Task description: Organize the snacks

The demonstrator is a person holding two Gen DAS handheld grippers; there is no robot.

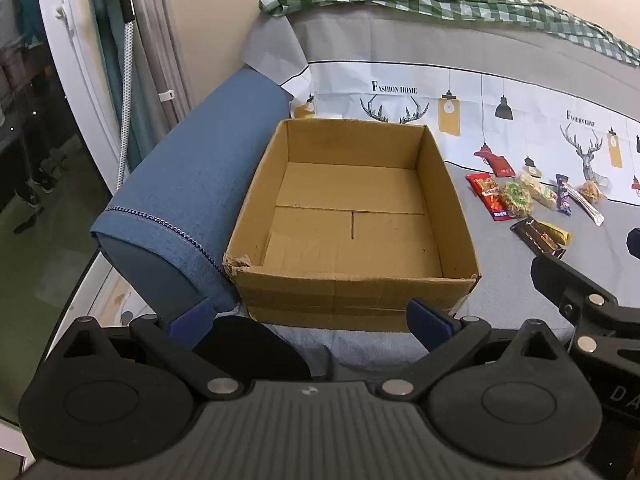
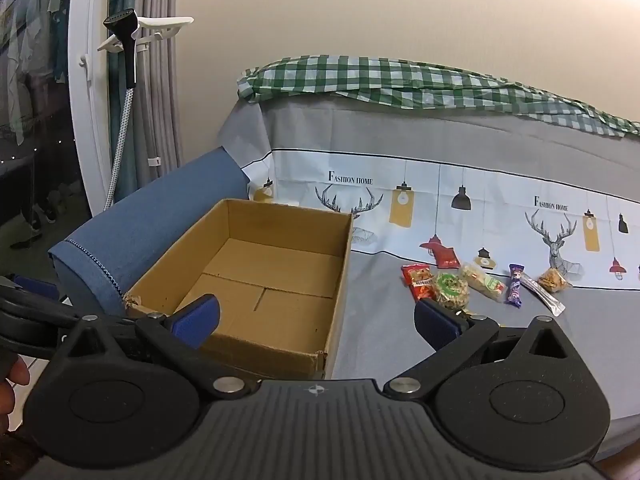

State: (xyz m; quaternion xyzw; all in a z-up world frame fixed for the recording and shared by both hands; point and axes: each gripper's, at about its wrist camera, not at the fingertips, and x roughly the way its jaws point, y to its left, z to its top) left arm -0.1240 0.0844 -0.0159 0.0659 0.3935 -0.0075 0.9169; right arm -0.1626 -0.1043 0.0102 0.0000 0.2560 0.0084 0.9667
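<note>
I see the grey sheet point(image 2: 380, 340) underneath, the cardboard box point(image 1: 352, 216) dead ahead at twelve o'clock, and the snacks point(image 1: 532, 200) loose at two o'clock. My left gripper point(image 1: 310, 322) and right gripper point(image 2: 318, 322) both stand spread wide, pinching nothing.

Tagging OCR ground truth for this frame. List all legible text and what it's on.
"FASHION HOME" – printed on the cloth, above the left deer
"FASHION HOME" – same cloth, above the right deer
"DA" – partial letters on the right gripper's body at the left wrist view's right edge
Print on the red snack packet, purple bar and black packet: too small to read.
</note>
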